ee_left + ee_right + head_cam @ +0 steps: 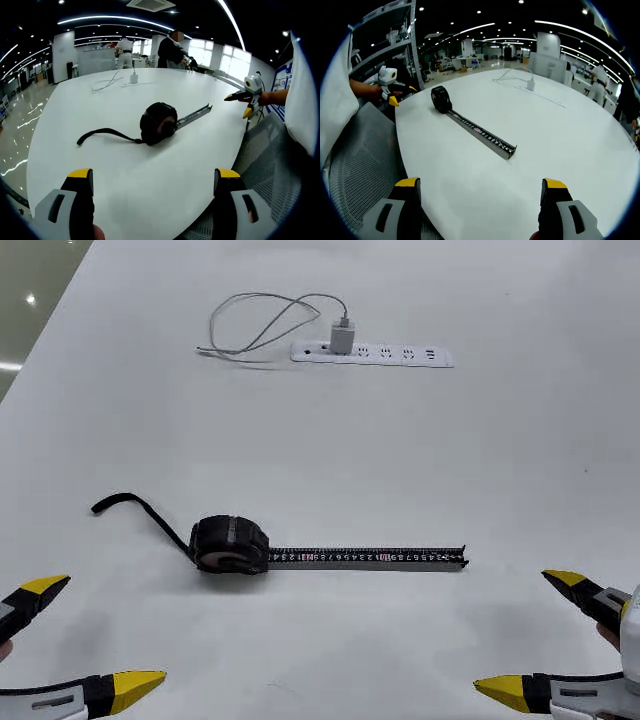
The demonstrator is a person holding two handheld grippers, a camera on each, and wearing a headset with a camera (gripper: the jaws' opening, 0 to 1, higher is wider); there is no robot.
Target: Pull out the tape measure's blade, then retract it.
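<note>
The black tape measure (pixel 229 544) is lying on its side in the near-middle of the white table (pixel 400 460), with its blade (pixel 365 558) sticking out flat to the right and its black wrist strap (pixel 140 510) trailing off to the left. Way at the far side a white power strip (pixel 372 353) is sitting with a charger (pixel 342 338) plugged in and a looped cable (pixel 262 325) running left. The room is looking like a big open hall with ceiling light strips, and people (pixel 170 50) are standing beyond the table's far end. The left gripper (pixel 110 630) is hovering at the near left, yellow tips spread wide with nothing between them; the right gripper (pixel 514 630) is doing the same at the near right, both well apart from the tape.
</note>
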